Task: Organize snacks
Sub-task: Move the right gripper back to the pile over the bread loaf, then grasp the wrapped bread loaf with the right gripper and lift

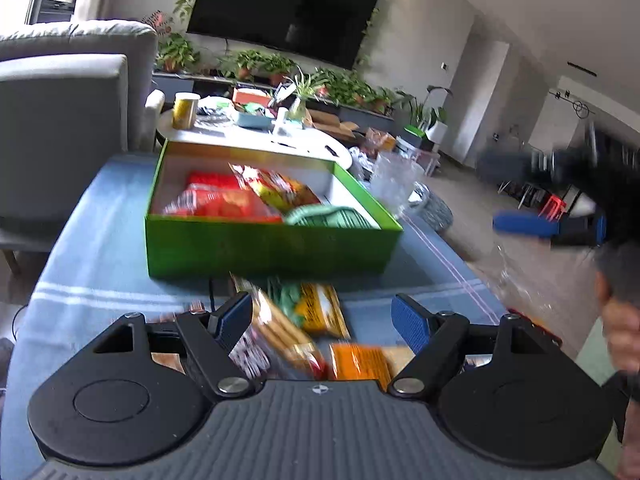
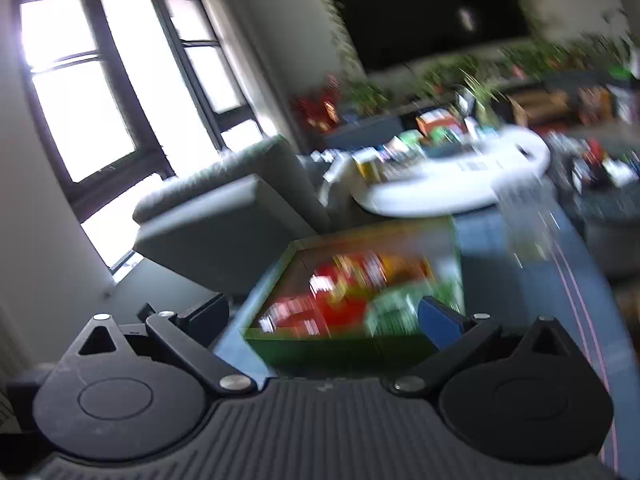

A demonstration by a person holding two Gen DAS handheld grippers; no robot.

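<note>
Loose snack packets point(image 1: 304, 328) before green box point(image 1: 272, 248), armchair point(image 1: 68, 120) beyond.

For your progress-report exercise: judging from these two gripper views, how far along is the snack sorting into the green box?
Done: red, yellow and green packets already lie in the green box. In hand: nothing; the left gripper hangs open over the loose snack packets on the blue tablecloth, and the right gripper is open and empty. Left: those loose packets, at least four, need boxing.
</note>
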